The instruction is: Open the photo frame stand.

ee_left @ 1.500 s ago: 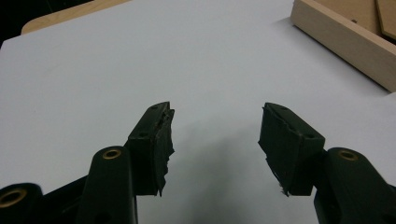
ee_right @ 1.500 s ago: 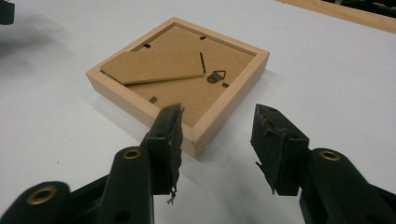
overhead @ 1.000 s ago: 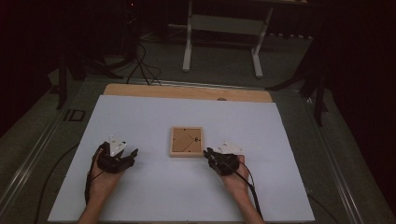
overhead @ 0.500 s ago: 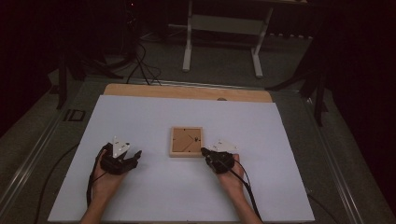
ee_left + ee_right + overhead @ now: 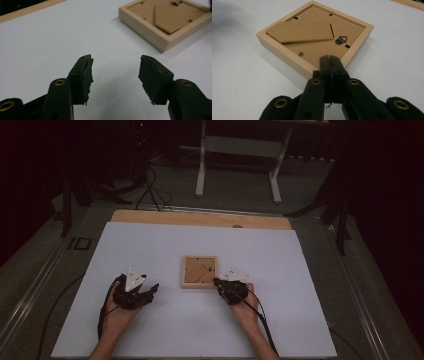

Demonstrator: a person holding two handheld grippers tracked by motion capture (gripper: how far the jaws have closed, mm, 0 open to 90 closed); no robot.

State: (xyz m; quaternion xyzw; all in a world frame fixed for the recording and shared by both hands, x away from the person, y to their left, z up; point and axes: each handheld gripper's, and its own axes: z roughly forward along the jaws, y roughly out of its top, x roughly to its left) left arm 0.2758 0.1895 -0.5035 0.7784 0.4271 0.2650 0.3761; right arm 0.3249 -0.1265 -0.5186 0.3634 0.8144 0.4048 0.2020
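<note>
one second ago the right gripper (image 5: 218, 283) was a little away from the frame (image 5: 199, 271), near its front right corner; now its tips are at that corner. its jaws have just been closing, and in the right gripper view they stand pressed together (image 5: 330, 62), nothing between them, the tips over the near corner of the frame. if they touch the wood i cannot tell. the left gripper (image 5: 150, 290) is almost at the same place as before, left of the frame and apart from it. its jaws are wide apart, same as before, with only the sheet under them in the left gripper view (image 5: 115, 75). the frame did not move.

the frame is a small square one of pale wood. it lies flat near the middle of the white sheet (image 5: 150, 245), back side up. inside the wood border there is a brown backing board (image 5: 317, 45). on the board a stand flap (image 5: 299, 31) of the same brown lies folded flat, and beside it there is a small dark hanger (image 5: 340, 40). some small dark clips sit at the edges of the board.

count: one frame, one white sheet, two grippers, two hands (image 5: 117, 317). one wooden board (image 5: 200, 218) shows under the far edge of the sheet.
</note>
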